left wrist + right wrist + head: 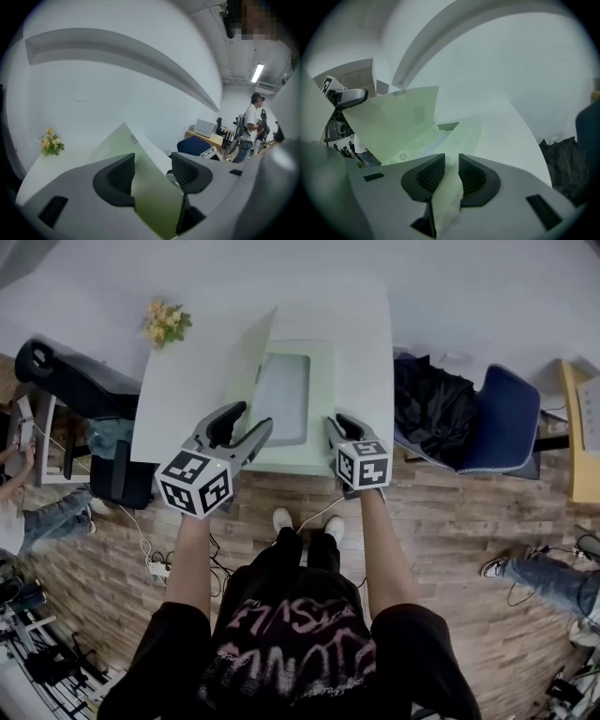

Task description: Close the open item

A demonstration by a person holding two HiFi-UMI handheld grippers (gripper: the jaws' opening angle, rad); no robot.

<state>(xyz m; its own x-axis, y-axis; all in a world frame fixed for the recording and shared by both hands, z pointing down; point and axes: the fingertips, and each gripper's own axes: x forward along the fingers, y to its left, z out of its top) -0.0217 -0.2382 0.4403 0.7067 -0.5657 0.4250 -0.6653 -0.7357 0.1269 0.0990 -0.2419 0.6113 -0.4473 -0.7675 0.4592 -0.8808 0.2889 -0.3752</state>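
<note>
A: Where is the green case (314, 362)?
B: Open on the white table (183, 399). Flowers (166, 322) and a black chair (80, 381) are left of it, and a jacket-draped blue chair (511, 423) is right of it.
A: Grippers?
B: The left gripper (253, 418) is spread around the raised lid (248, 348) without pressing. The right gripper (337, 421) is clamped on the case's right edge.

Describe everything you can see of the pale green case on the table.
The pale green case lies open on the white table, thin and plastic-looking. Its flat base shows a grey rectangular panel; the lid stands raised along its left side. The left gripper has its jaws apart around the lid's edge, not pressing it; the right gripper pinches a thin flap on its right side.
</note>
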